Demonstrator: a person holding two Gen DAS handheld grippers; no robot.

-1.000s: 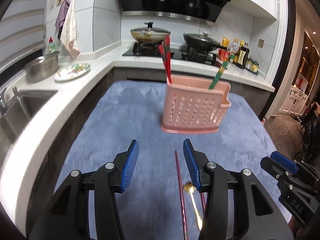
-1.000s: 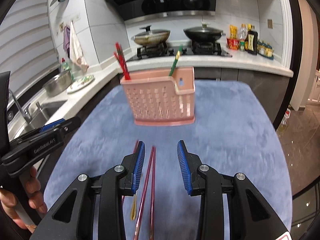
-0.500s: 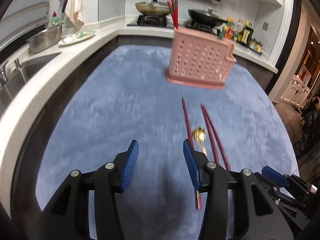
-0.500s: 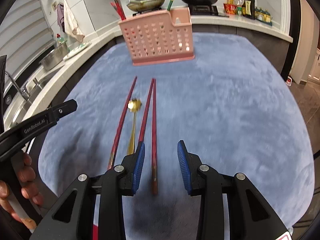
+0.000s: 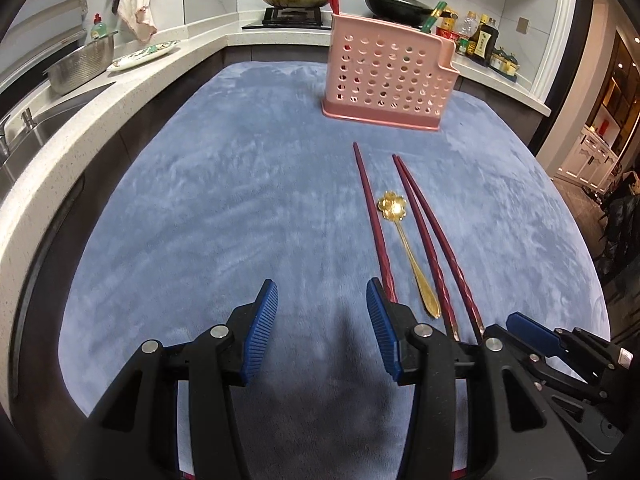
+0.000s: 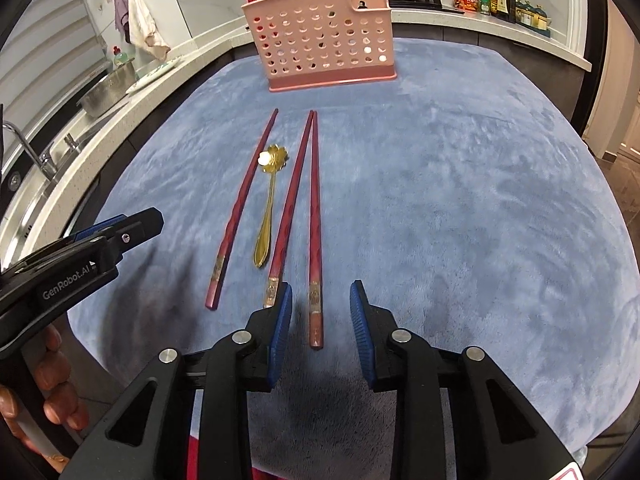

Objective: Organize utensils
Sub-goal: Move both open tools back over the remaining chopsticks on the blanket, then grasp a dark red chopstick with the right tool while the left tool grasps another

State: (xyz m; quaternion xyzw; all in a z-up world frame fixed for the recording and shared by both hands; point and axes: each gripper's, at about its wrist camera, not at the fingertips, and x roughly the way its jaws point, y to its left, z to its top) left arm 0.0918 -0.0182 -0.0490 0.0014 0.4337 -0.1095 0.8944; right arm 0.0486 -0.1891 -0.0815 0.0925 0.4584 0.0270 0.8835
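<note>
Three red chopsticks and a gold spoon (image 6: 269,200) are laid on the blue-covered bench (image 6: 460,200), long axes running away from the grippers toward the pink holder (image 6: 324,36). The rightmost chopstick (image 6: 315,216) is bracketed at its near end by the right gripper (image 6: 321,320), whose jaws have just been closing but are not yet touching it. The left gripper (image 5: 322,328) is held apart over bare cloth, just left of the leftmost chopstick (image 5: 374,224); the right is judged better placed.

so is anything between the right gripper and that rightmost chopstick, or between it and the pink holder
Nothing visible. The rightmost chopstick already lies between the right gripper's open, closing jaws, pads not touching it. Only bare blue mat separates it from the pink holder; the gold spoon lies off to the left.
</note>
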